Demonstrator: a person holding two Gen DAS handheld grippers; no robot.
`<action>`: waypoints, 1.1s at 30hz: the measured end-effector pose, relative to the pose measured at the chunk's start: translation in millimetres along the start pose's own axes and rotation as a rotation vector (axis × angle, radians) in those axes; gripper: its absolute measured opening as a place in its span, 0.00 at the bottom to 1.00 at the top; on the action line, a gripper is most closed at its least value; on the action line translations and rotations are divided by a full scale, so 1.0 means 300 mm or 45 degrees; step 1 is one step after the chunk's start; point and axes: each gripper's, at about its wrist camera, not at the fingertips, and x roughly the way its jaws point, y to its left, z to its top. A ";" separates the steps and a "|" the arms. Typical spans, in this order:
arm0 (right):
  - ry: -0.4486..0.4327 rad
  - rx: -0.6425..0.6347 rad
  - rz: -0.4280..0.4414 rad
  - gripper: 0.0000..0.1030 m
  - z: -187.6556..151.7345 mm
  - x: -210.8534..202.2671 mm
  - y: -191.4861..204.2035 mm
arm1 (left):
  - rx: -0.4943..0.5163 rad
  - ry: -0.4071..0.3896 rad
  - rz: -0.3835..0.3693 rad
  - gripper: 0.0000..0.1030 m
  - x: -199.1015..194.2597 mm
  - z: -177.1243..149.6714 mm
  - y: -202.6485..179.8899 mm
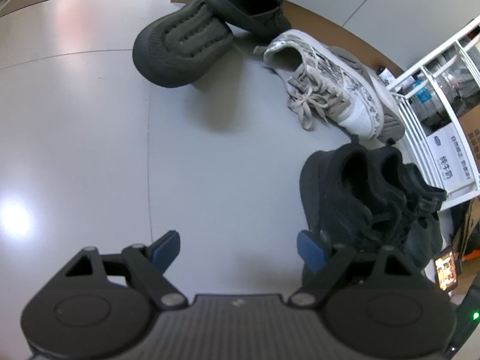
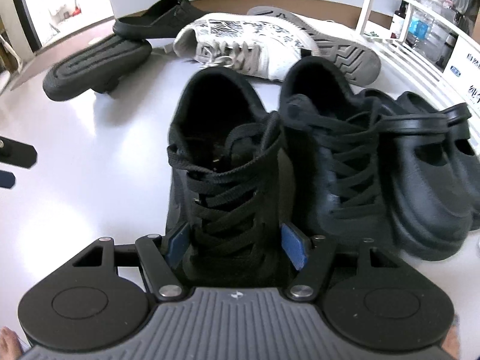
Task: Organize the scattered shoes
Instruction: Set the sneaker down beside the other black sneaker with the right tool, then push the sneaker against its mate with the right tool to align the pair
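Note:
My right gripper is shut on a black lace-up sneaker, its blue pads pressing both sides near the toe. Its mate stands just to the right, touching it. A pair of black clogs sits further right. The left gripper hangs open over bare floor with nothing between its fingers. In the left wrist view the black sneakers lie just right of it. Beyond them are a white patterned sneaker, an upturned dark slipper and its mate.
A white wire rack holding bottles and a box stands at the right, close to the shoes. A second white sneaker lies sole up by the rack. A cardboard sheet edges the far wall. Bare toes show at the bottom left.

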 end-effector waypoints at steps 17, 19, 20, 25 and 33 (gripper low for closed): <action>-0.056 -0.096 -0.079 0.71 0.010 0.030 0.067 | -0.036 -0.033 0.026 0.86 -0.022 0.009 0.035; -0.043 -0.104 -0.088 0.69 0.008 0.030 0.062 | -0.044 -0.040 0.028 0.86 -0.031 0.009 0.044; -0.039 -0.106 -0.090 0.69 0.011 0.030 0.062 | -0.046 -0.042 0.029 0.86 -0.034 0.009 0.046; -0.008 -0.144 -0.129 0.68 0.012 0.028 0.069 | -0.078 -0.079 0.022 0.86 -0.064 0.015 0.073; 0.031 -0.210 -0.148 0.68 0.007 0.025 0.059 | -0.118 -0.137 0.001 0.86 -0.106 0.025 0.102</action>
